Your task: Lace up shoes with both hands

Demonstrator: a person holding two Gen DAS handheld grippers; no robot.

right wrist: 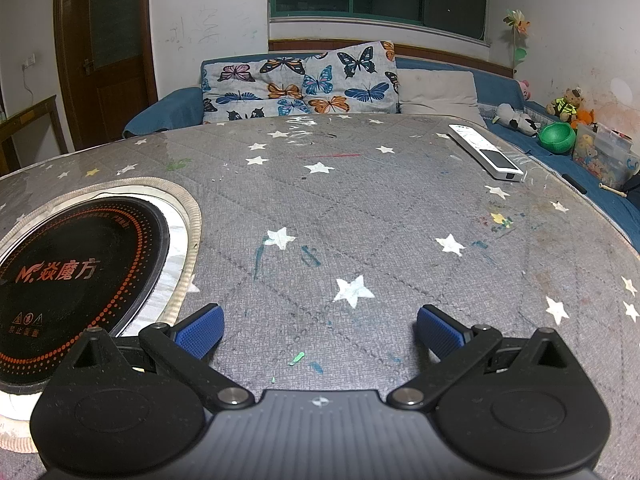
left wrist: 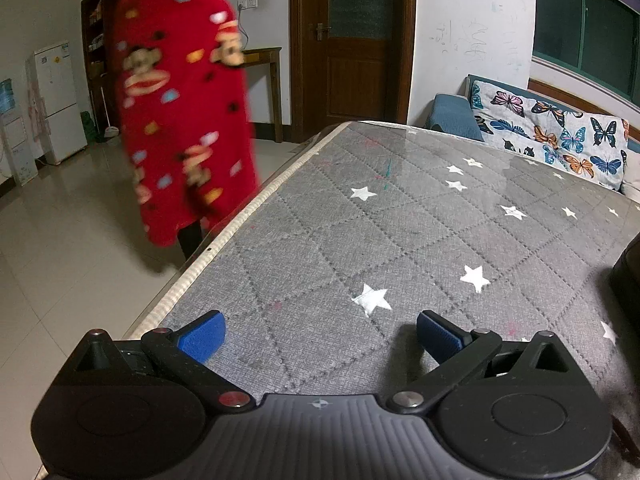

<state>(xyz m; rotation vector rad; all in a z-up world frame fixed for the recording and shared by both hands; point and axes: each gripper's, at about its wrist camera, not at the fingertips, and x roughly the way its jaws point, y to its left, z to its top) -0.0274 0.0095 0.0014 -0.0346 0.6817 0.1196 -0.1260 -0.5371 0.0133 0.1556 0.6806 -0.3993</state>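
**A:** So how far along is the shoe lacing? Both sets of tongs are sitting wide open and holding nothing. The left tongs (left wrist: pixel 320 334) are hovering over a grey quilted cover with white stars on the desk (left wrist: pixel 400 216), and the right tongs (right wrist: pixel 320 330) are doing the same further along that cover.

**B:** Honestly, it's looking like nothing is started. No shoe or lace is showing in either view. There's a dark shape (left wrist: pixel 630 276) poking in at the right edge of the left camera, but it's cut off, so nobody can tell what it is.

**A:** Yeah, the right camera is only picking up a round black cooktop (right wrist: pixel 76 276) set into the desk on its left, and a white remote (right wrist: pixel 486 152) lying well apart near the far right edge. Nothing lace-like anywhere.

**B:** Plus a person in a red patterned robe (left wrist: pixel 180 100) is standing beside the desk's left edge, blurred, not touching anything on it.

**A:** So everything is left to do, I'm guessing: find the shoe, get it in front of both tongs, pinch a lace end in each, then thread and tie.

**B:** Pretty much. Until a shoe is turning up in view, the whole job is still ahead. A sofa with a butterfly blanket (right wrist: pixel 300 80) is sitting behind the desk, no shoe there either.
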